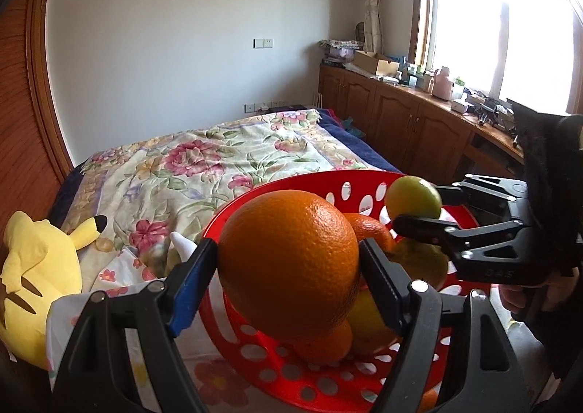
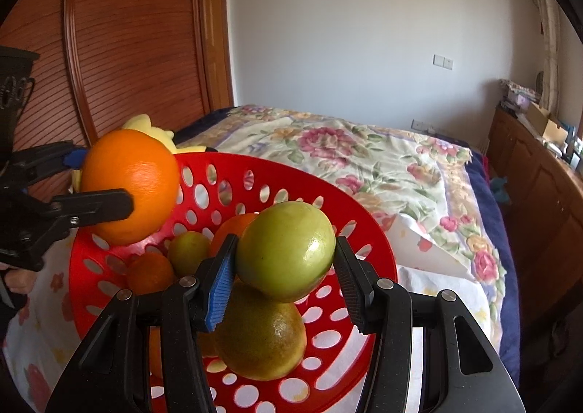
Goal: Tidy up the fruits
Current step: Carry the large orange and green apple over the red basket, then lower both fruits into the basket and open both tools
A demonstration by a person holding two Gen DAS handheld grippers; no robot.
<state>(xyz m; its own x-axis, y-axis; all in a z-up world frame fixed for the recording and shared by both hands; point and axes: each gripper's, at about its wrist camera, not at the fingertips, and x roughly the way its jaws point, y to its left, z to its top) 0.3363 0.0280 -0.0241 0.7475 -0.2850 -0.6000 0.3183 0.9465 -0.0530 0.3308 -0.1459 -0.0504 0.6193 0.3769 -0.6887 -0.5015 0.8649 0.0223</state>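
Note:
My left gripper (image 1: 289, 260) is shut on a large orange (image 1: 289, 263) and holds it above the near side of a red perforated basket (image 1: 255, 358). My right gripper (image 2: 286, 263) is shut on a green round fruit (image 2: 286, 256) above the same basket (image 2: 291, 172). In the right wrist view the orange (image 2: 131, 191) is over the basket's left rim, held by the left gripper (image 2: 109, 181). In the left wrist view the green fruit (image 1: 413, 198) is held by the right gripper (image 1: 419, 205) over the far right side. Several fruits lie in the basket: small oranges (image 2: 149, 272), a small green fruit (image 2: 187, 252), a yellow-green citrus (image 2: 260, 333).
The basket sits on a bed with a floral quilt (image 1: 204, 165). A yellow plush toy (image 1: 32, 278) lies at the bed's left, by a wooden wardrobe (image 2: 138, 48). Wooden cabinets (image 1: 400, 121) with clutter run under the window on the right.

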